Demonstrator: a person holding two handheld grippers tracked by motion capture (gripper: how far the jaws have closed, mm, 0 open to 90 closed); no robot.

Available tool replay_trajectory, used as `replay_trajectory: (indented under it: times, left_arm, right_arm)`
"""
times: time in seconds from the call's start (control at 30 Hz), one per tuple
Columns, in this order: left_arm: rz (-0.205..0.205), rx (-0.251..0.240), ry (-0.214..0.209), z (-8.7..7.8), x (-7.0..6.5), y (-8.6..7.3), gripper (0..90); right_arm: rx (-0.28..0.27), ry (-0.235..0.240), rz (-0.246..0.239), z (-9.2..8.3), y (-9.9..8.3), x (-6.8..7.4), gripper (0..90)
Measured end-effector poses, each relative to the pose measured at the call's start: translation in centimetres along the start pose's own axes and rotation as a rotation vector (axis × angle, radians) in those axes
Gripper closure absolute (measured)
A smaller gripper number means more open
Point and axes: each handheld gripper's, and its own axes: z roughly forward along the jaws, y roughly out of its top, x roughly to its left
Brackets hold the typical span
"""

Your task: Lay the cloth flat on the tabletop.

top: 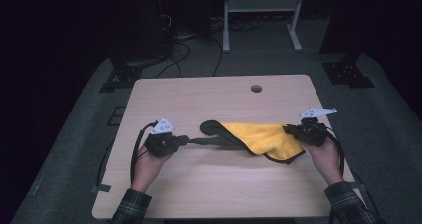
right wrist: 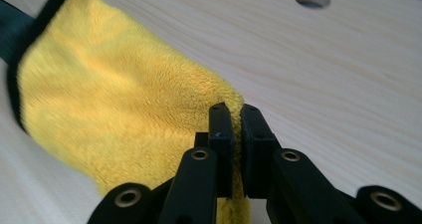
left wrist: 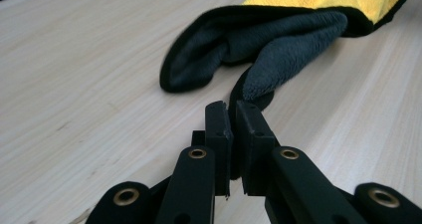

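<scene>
The left hand-held gripper (top: pixel 185 140) was clamped on the cloth's (top: pixel 259 138) dark grey corner, the right hand-held gripper (top: pixel 289 130) pinched shut on its yellow edge, the cloth lying stretched between them on the tabletop (top: pixel 209 184). It looked like a spreading or folding step; next, both grips needed to hold while the hands moved together.

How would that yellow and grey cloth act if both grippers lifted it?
Probably floppy: the cloth already bunches and folds between the left gripper and right gripper. Likely light, since thin pinched corners carry it. Its plush pile suggests it shouldn't slip.
</scene>
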Motion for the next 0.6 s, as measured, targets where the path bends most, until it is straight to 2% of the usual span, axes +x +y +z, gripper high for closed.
replay_trajectory:
  times: [0.07,0.13,0.23,0.27,0.37,0.43,0.6]
  left_arm:
    - [-0.018,-0.011,0.016,-0.5,0.5,-0.3,84.6]
    - [-0.023,-0.004,0.033,-0.6,0.8,-0.6,84.5]
    - [-0.038,-0.002,0.026,-0.6,1.2,-1.1,84.5]
    - [-0.038,-0.004,0.027,-0.6,1.2,-1.1,84.4]
    - [-0.037,-0.008,0.024,-0.6,1.2,-1.1,84.3]
    - [-0.032,-0.007,0.025,-0.6,1.1,-1.1,84.3]
    - [-0.034,-0.009,0.022,-0.7,1.1,-1.1,84.2]
  right_arm:
    - [0.022,-0.006,0.023,0.4,-0.4,-0.5,81.3]
    - [0.028,-0.056,0.025,0.5,-0.6,-0.6,75.1]
    - [-0.019,-0.019,0.035,-0.1,-0.6,-0.7,71.4]
    - [-0.037,0.019,0.023,-0.4,-0.5,-0.2,69.5]
    - [-0.052,0.086,-0.029,-0.6,-0.5,1.5,66.9]
    - [-0.058,0.131,-0.084,-0.6,-0.6,3.3,66.6]
    - [-0.024,0.223,-0.17,0.4,-0.7,7.2,62.3]
